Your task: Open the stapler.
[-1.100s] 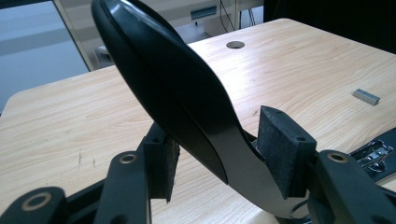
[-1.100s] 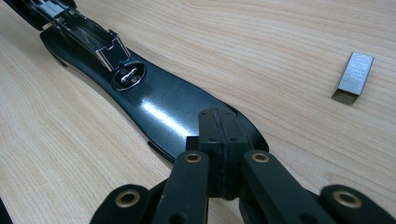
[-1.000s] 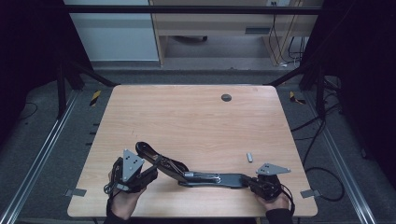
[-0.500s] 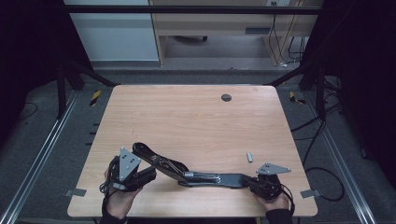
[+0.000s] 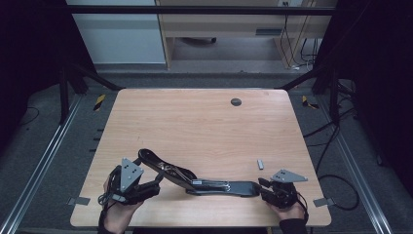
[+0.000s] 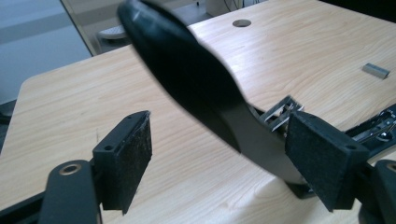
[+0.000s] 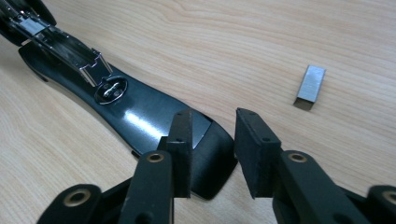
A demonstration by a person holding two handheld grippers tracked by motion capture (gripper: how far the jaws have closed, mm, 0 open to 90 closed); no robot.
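Note:
A black stapler [image 5: 214, 185] lies swung open along the table's near edge. Its base [image 7: 140, 109] rests flat and its top arm [image 5: 155, 162] slants up to the left. My left gripper [image 5: 155, 183] sits at that raised arm [image 6: 196, 79], which rises between its jaws. They have just been opening and stand wide, with a clear gap at the left pad [image 6: 133, 149]. My right gripper [image 5: 263, 188] is at the base's right end. Its jaws [image 7: 215, 123] have just been opening too, and they stand apart over the base's tip without pressing on it.
A small metal block of staples [image 5: 260, 164] lies on the wood just beyond the right gripper [image 7: 310, 86]. A round cable hole [image 5: 235, 102] sits near the table's far edge. The table's front edge is close under both hands.
Both grippers have opened their jaws and let go of the stapler. The left hand has shifted slightly; the stapler lies about where it was.

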